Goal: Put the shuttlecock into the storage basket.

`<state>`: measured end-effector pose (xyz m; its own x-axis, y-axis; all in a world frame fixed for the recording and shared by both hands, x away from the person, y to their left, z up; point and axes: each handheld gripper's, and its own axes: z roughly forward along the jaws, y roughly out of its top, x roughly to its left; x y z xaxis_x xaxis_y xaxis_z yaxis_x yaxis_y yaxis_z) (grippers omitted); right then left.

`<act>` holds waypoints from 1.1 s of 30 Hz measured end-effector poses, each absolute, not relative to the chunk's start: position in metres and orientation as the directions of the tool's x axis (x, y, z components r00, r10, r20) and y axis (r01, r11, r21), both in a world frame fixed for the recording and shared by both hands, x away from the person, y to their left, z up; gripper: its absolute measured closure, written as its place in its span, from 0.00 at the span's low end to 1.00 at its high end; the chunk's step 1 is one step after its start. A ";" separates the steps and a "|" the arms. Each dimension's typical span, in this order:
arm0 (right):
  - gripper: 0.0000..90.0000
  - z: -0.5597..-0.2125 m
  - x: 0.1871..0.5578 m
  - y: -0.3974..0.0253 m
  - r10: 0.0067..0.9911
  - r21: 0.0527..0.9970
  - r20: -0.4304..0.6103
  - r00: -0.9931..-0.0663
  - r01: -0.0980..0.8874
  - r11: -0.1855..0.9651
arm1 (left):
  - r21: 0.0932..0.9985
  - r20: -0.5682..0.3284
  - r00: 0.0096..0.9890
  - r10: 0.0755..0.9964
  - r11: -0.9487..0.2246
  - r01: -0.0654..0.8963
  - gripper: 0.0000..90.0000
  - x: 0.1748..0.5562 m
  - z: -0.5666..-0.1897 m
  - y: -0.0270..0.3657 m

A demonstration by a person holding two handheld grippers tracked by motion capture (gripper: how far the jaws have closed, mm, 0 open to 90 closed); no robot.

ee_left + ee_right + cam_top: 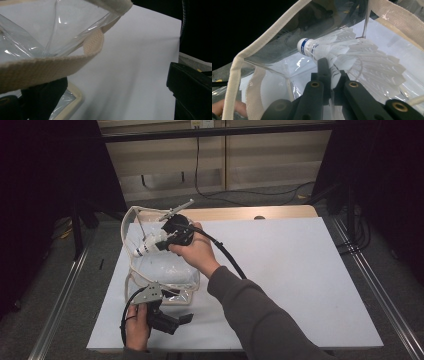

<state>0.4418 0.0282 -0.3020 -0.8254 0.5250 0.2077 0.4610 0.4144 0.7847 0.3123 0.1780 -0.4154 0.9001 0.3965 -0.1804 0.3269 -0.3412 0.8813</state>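
A clear plastic bag (165,276) with beige webbing trim lies open on the white table (290,270) at the left. My right gripper (161,243) hangs over the bag's mouth, shut on a white feather shuttlecock (144,248) whose blue-banded cork points left. In the right gripper view the jaws (330,75) pinch the shuttlecock (342,53) by its feather skirt, inside the bag's rim (262,42). My left gripper (176,320) sits at the bag's near edge with its jaws wide apart. The beige strap (50,67) drapes across its left jaw in the left gripper view (110,80).
The right half of the white table is bare. A strip of wooden tabletop (250,213) shows at the far edge. The right gripper's black cable (231,261) trails across the table. Dark stands and floor cables surround the table.
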 end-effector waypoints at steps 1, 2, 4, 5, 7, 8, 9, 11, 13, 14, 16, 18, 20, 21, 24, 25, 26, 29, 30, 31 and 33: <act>0.98 -0.302 0.442 0.029 0.524 0.784 0.212 -0.825 0.463 0.413 | 0.881 -0.180 0.901 0.396 -0.342 0.327 0.04 0.312 -0.415 0.178; 0.98 -0.302 0.442 0.030 0.523 0.784 0.211 -0.826 0.463 0.415 | 0.881 -0.180 0.901 0.395 -0.343 0.326 0.04 0.312 -0.415 0.178; 0.98 -0.302 0.442 0.031 0.527 0.785 0.208 -0.824 0.462 0.413 | 0.879 -0.179 0.901 0.395 -0.347 0.327 0.04 0.312 -0.415 0.179; 0.98 -0.303 0.442 0.032 0.530 0.783 0.211 -0.822 0.466 0.412 | 0.880 -0.180 0.900 0.398 -0.343 0.328 0.04 0.312 -0.415 0.178; 0.98 -0.304 0.443 0.032 0.533 0.784 0.210 -0.820 0.467 0.409 | 0.881 -0.180 0.900 0.396 -0.342 0.327 0.04 0.312 -0.415 0.178; 0.98 -0.304 0.443 0.032 0.536 0.784 0.211 -0.818 0.469 0.407 | 0.881 -0.181 0.900 0.397 -0.341 0.327 0.04 0.312 -0.415 0.178; 0.98 -0.305 0.444 0.032 0.536 0.783 0.212 -0.817 0.470 0.407 | 0.881 -0.182 0.900 0.397 -0.341 0.328 0.04 0.312 -0.415 0.178; 0.98 -0.305 0.444 0.033 0.539 0.784 0.211 -0.815 0.471 0.406 | 0.881 -0.181 0.900 0.397 -0.341 0.328 0.04 0.312 -0.415 0.178; 0.98 -0.306 0.445 0.034 0.540 0.785 0.205 -0.816 0.467 0.408 | 0.881 -0.181 0.899 0.398 -0.342 0.328 0.04 0.312 -0.415 0.178; 0.98 -0.306 0.445 0.034 0.541 0.784 0.206 -0.815 0.468 0.407 | 0.881 -0.180 0.899 0.399 -0.341 0.328 0.04 0.312 -0.415 0.178; 0.98 -0.307 0.446 0.035 0.544 0.783 0.210 -0.813 0.473 0.404 | 0.881 -0.181 0.900 0.398 -0.341 0.328 0.04 0.312 -0.415 0.178; 0.98 -0.308 0.447 0.035 0.549 0.781 0.210 -0.809 0.476 0.403 | 0.881 -0.184 0.898 0.399 -0.338 0.331 0.04 0.312 -0.415 0.178; 0.98 -0.309 0.448 0.036 0.559 0.779 0.212 -0.801 0.485 0.398 | 0.881 -0.180 0.900 0.398 -0.342 0.327 0.04 0.312 -0.415 0.178; 0.98 -0.310 0.449 0.037 0.559 0.777 0.214 -0.801 0.486 0.400 | 0.881 -0.180 0.899 0.398 -0.342 0.328 0.04 0.312 -0.415 0.178; 0.98 -0.311 0.450 0.038 0.562 0.777 0.215 -0.799 0.488 0.397 | 0.881 -0.181 0.900 0.398 -0.341 0.328 0.04 0.312 -0.415 0.178; 0.98 -0.311 0.450 0.038 0.563 0.776 0.213 -0.799 0.488 0.399 | 0.880 -0.181 0.900 0.396 -0.344 0.328 0.04 0.312 -0.415 0.178; 0.98 -0.311 0.451 0.038 0.565 0.777 0.210 -0.798 0.487 0.400 | 0.879 -0.181 0.900 0.396 -0.345 0.328 0.04 0.312 -0.415 0.178; 0.98 -0.311 0.451 0.040 0.576 0.773 0.197 -0.793 0.487 0.406 | 0.879 -0.182 0.900 0.395 -0.345 0.329 0.04 0.312 -0.416 0.178; 0.98 -0.311 0.451 0.041 0.575 0.772 0.200 -0.793 0.489 0.406 | 0.879 -0.180 0.900 0.396 -0.346 0.328 0.04 0.312 -0.416 0.178; 0.98 -0.312 0.451 0.041 0.576 0.772 0.198 -0.793 0.489 0.407 | 0.879 -0.184 0.900 0.396 -0.344 0.331 0.04 0.311 -0.416 0.177; 0.98 -0.312 0.451 0.043 0.578 0.773 0.200 -0.791 0.490 0.404 | 0.879 -0.181 0.900 0.396 -0.345 0.329 0.04 0.311 -0.416 0.178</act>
<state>0.4511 0.0426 -0.3120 -0.7911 0.5781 0.1999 0.4901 0.4036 0.7726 0.3115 0.1776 -0.4155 0.9002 0.3961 -0.1809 0.3286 -0.3454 0.8790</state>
